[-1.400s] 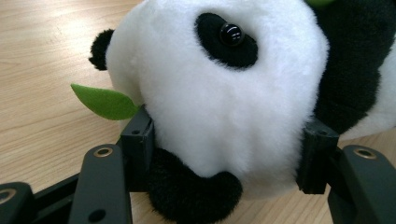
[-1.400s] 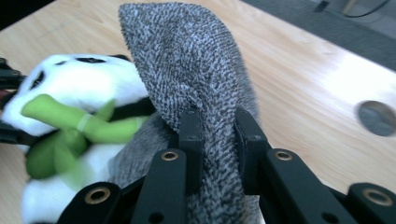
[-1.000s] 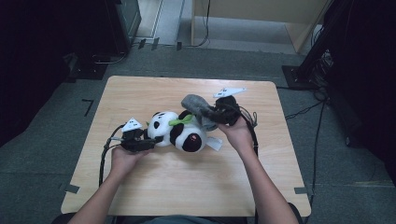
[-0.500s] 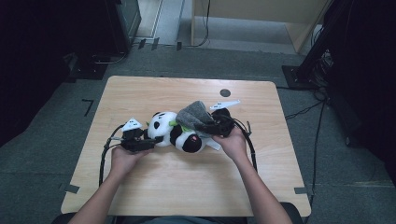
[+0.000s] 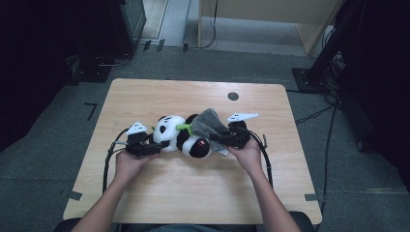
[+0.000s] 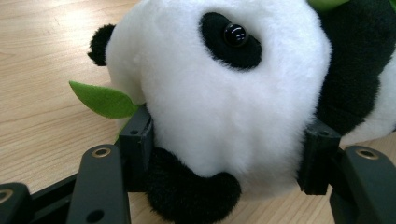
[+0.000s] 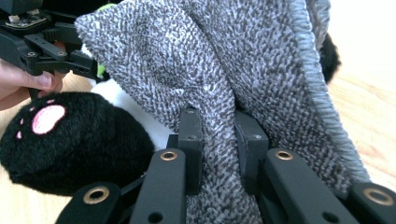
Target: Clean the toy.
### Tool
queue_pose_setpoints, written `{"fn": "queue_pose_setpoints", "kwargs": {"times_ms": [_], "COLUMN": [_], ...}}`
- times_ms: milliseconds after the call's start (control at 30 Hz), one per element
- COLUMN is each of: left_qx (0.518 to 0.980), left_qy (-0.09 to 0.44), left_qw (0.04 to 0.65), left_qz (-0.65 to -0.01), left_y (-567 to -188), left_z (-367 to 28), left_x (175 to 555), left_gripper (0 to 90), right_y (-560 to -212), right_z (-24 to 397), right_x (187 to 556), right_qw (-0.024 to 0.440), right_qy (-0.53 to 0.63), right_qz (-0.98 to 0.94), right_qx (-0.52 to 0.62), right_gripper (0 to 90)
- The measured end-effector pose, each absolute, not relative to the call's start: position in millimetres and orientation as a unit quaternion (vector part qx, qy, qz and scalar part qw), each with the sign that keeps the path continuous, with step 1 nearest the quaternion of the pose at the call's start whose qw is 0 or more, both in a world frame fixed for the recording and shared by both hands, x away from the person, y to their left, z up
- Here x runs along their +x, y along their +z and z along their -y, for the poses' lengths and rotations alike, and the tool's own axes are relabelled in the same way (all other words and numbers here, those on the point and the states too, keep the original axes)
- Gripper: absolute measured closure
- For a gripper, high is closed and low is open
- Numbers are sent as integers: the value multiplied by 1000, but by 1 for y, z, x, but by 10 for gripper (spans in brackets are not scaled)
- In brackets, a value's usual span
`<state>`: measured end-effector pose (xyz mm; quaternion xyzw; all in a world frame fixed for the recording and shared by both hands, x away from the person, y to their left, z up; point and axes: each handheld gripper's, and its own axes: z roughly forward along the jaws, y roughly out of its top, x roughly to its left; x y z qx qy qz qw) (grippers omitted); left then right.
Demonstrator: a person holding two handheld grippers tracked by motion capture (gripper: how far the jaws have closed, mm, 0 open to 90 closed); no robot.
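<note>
A black-and-white panda plush [image 5: 180, 136] lies on its side in the middle of the wooden table [image 5: 193, 193], with a green leaf [image 6: 103, 100] at its mouth. My left gripper [image 5: 145, 148] holds the panda's head [image 6: 224, 102] between its jaws, pads pressed into the fur on both sides. A grey knitted cloth [image 5: 209, 123] is draped over the panda's body. My right gripper [image 5: 231, 139] is shut on a fold of that cloth [image 7: 261, 70], just beside a black paw with a pink pad [image 7: 46, 119].
A dark round hole [image 5: 233, 95] sits near the table's far edge. Black cables [image 5: 107, 164] loop from both grippers across the table. Dark equipment stands on the floor at the far left and right.
My right gripper has carried the grey cloth leftward and down, so it now lies over the panda's body. The left gripper and the panda's head have stayed put.
</note>
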<state>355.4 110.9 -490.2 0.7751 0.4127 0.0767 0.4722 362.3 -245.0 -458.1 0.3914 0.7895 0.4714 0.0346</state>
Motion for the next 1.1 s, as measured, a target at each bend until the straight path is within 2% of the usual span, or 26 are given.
{"fn": "queue_pose_setpoints", "kwargs": {"times_ms": [567,700,900,1100], "left_qx": [782,780,781,782], "left_qy": [75,68,72,74], "left_qw": [458,460,461,461], "left_qz": [-416,-419,-414,-414], "left_y": [-485,-485,-486,-487], "left_z": [-108,-109,-108,-108], "left_x": [357,360,361,360], "left_gripper": [362,361,358,356], "right_y": [-476,-478,-481,-477], "right_z": [260,266,289,315], "right_x": [352,352,357,361], "right_qw": [25,37,40,46], "right_qy": [434,409,385,408], "right_qz": [-796,-802,-788,-751], "right_qx": [422,434,479,517], "right_gripper": [767,767,768,768]}}
